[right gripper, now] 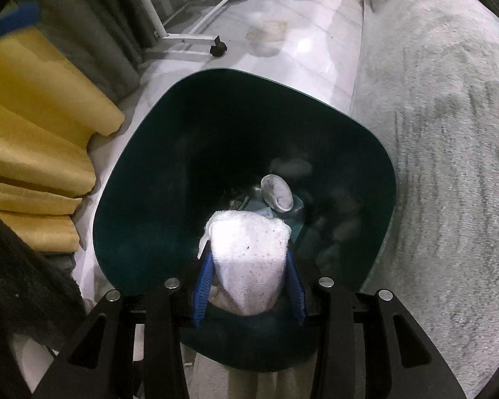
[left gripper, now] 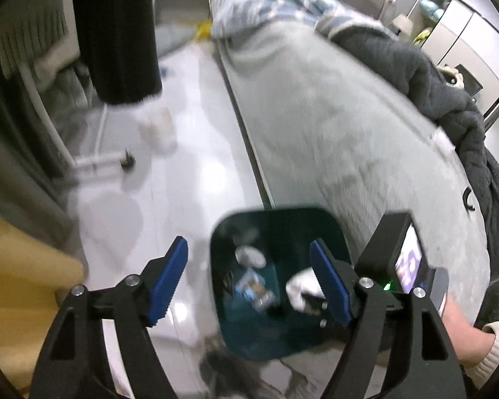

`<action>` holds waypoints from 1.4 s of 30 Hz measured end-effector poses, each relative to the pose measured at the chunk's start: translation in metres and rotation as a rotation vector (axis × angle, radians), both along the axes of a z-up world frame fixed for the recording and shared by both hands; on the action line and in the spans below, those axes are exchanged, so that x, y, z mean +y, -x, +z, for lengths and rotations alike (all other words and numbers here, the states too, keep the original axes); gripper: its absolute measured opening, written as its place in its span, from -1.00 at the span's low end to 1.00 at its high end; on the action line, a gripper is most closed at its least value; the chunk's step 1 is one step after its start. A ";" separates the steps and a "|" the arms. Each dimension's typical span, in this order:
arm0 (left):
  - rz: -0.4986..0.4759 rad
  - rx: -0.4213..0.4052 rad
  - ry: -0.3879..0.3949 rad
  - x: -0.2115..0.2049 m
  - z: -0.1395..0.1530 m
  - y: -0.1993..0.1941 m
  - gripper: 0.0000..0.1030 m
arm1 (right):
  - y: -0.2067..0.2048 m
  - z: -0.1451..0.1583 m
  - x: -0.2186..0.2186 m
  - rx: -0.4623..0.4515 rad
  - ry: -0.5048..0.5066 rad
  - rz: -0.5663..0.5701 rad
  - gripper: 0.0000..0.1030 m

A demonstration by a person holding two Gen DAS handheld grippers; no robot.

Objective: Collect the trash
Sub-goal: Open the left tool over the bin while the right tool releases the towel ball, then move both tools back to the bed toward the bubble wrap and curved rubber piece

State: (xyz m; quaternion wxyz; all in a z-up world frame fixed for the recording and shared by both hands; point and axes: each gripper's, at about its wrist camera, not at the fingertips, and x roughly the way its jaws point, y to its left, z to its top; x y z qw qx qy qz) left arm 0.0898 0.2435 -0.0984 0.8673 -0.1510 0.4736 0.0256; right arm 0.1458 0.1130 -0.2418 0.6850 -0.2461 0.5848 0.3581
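Pale glossy floor (right gripper: 236,66) underfoot, with a wide grey bed (right gripper: 449,166) along 1 side and folded yellow fabric (right gripper: 33,126) beside grey curtains (right gripper: 93,33) on the other. On the bed, a dark grey blanket (left gripper: 442,99) bunched at the far edge. Stood between bed and yellow fabric: a dark green bin (right gripper: 143,199), open-topped, on the floor. Farther off, a white wheeled frame (right gripper: 189,38) near the curtains. Hovered directly over the bin's mouth, the right gripper (right gripper: 249,282), blue pads clamped on a crumpled white tissue (right gripper: 249,259) speckled with dark flecks, the wad sticking out past the fingertips above the opening. Lay at the bin's bottom: a grey rounded scrap (right gripper: 277,193) and a blue-and-white wrapper (left gripper: 252,289), touching each other or nearly so. Held the left gripper (left gripper: 249,279) spread wide and empty, above the bin's near rim.
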 end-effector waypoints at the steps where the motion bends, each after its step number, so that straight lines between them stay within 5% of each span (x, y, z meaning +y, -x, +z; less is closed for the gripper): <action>1: 0.004 -0.031 -0.001 0.001 0.007 0.001 0.53 | 0.000 0.000 0.002 -0.002 0.000 0.002 -0.08; 7: 0.023 -0.190 -0.046 -0.003 0.043 0.001 0.66 | 0.002 0.024 0.002 -0.053 -0.022 0.019 0.36; 18: 0.023 -0.416 -0.156 -0.045 0.098 -0.006 0.91 | -0.015 0.112 -0.034 -0.232 -0.193 -0.061 0.76; 27: -0.057 -0.450 -0.123 -0.095 0.115 -0.024 0.93 | -0.048 0.156 -0.120 -0.355 -0.280 -0.234 0.92; 42: -0.154 -0.445 -0.111 -0.171 0.117 -0.048 0.94 | -0.066 0.185 -0.246 -0.502 -0.312 -0.502 0.93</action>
